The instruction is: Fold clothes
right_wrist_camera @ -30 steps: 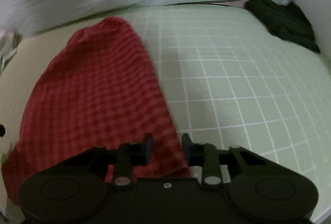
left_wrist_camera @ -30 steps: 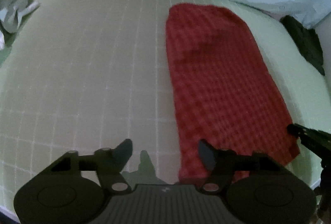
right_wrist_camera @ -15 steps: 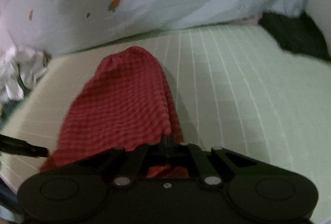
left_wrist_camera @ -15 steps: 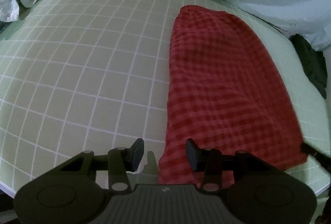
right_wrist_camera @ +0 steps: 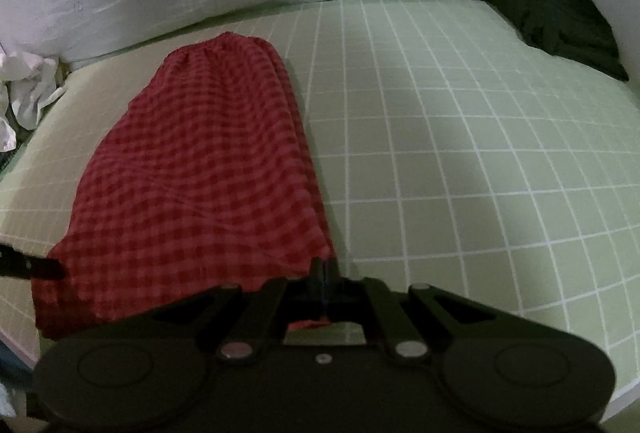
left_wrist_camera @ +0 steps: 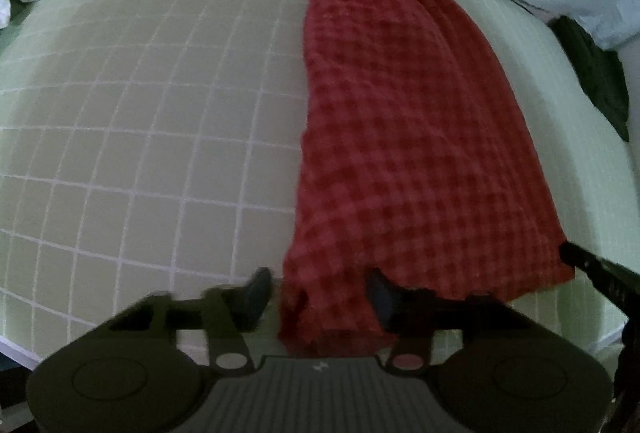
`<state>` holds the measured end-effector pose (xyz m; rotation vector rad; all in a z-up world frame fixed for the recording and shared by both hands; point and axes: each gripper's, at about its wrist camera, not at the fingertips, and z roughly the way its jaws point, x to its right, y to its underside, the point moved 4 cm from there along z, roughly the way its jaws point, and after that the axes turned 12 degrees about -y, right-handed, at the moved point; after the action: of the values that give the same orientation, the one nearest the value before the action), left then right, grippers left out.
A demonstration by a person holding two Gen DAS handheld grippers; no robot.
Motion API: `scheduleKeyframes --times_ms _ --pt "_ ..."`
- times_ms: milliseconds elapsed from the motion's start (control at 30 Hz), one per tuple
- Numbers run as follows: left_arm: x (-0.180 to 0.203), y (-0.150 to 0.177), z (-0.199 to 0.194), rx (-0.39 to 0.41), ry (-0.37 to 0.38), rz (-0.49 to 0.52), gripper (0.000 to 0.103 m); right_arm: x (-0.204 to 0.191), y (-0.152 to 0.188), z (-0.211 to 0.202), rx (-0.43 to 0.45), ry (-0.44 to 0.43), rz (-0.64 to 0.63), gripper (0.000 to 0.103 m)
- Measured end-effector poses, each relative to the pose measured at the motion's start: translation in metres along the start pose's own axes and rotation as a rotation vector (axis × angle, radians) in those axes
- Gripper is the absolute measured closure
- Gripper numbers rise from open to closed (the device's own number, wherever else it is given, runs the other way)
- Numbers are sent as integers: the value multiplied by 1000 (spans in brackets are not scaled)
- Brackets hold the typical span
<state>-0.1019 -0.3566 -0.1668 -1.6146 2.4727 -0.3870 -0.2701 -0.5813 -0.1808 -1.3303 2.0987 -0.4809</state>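
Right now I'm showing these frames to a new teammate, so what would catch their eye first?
The red checked garment dominates, stretched lengthwise down the green gridded bed sheet. The right gripper is shut on its near right corner, while the left gripper is open around the near left corner. A dark garment lies crumpled at the far right of the bed.

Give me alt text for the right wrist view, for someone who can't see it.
The right gripper is shut on the near right corner of a red checked garment lying lengthwise on a green grid-patterned mat. The left gripper tip reaches its near left corner. A dark garment lies at the far right, crumpled white cloth at the far left.
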Motion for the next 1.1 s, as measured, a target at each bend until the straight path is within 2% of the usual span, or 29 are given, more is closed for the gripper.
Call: scheduleKeyframes --times_ms 33,67,233,400,500,533,567,600,633,667,700,767,867,900,1100 --pt "0 1 0 -2 -1 -1 95 1 0 0 -2 -3 1 102" --pt "-2 4 -1 0 1 -7 100 1 0 -1 -2 -4 0 102" --pt "-9 10 -8 19 33 -55 101 0 0 -4 3 -12 -31 102" --pt "-12 19 4 -63 52 -72 100 -2 6 6 -43 2 -69 102" --pt "-11 18 2 -58 26 -68 90 -2 7 8 -61 11 -86 101" --pt "-10 17 1 -50 12 -60 79 -2 6 7 -62 12 -86 100" --pt "-9 16 1 -43 0 -53 66 -2 5 6 -56 17 -84 95" --pt "-7 16 1 -36 -11 -45 59 -2 3 5 -48 24 -83 78" --pt "-5 15 0 -29 -23 -38 47 -3 2 3 -37 29 -84 67" --pt "-3 14 1 -27 -26 -36 33 -3 2 3 -27 38 -84 45" --pt "-2 15 2 -26 -28 -30 28 -3 1 3 -18 47 -84 29" --pt "2 15 5 -27 -36 -12 25 -4 1 6 -24 44 -86 21" --pt "12 16 10 -30 -61 46 20 -6 4 10 -32 34 -107 3" --pt "15 17 11 -30 -68 65 20 -6 5 11 -29 29 -113 0" --pt "20 19 19 -43 -65 96 20 -9 9 14 -34 7 -95 0"
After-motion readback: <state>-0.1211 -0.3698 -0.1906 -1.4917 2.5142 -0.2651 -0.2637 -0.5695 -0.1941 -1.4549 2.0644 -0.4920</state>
